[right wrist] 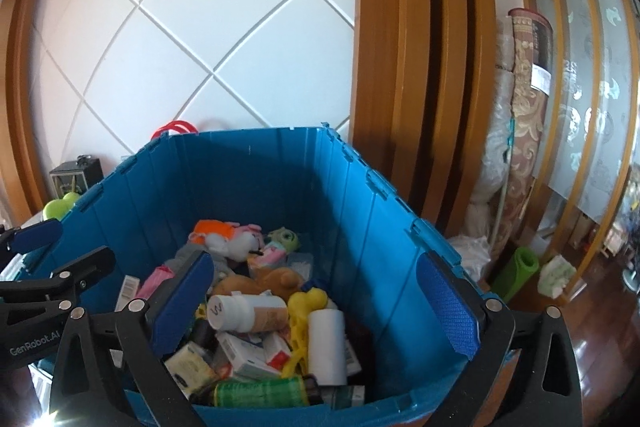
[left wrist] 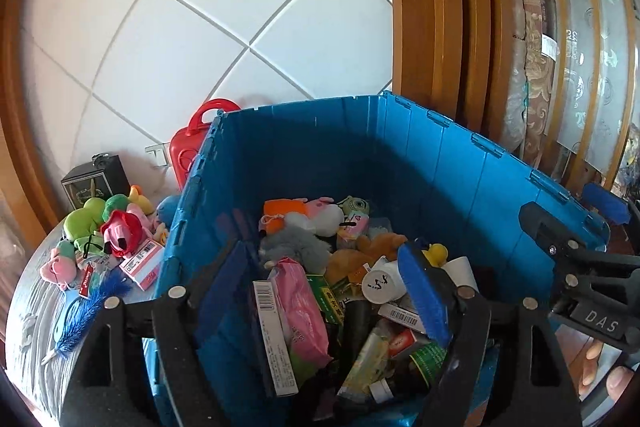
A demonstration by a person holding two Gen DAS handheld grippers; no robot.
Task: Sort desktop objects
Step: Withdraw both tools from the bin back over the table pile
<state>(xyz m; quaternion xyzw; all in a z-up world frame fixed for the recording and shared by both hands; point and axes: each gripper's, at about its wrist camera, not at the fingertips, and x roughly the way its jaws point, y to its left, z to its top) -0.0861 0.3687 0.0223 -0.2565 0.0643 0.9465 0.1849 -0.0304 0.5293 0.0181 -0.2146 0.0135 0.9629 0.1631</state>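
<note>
Both tongs hang spread wide and hold nothing: the left tongs (left wrist: pixel 332 291) and the right tongs (right wrist: pixel 320 307) are above the jumble in the blue crate (right wrist: pixel 256 179). Better to pick one top item, such as the white bottle (right wrist: pixel 240 311), and close squarely across it. Soft toys (left wrist: pixel 100 227) lie on the bench (left wrist: pixel 32 315) beside the crate.

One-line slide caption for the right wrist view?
Open right gripper poised over a blue crate filled with plush toys, bottles and boxes.
</note>
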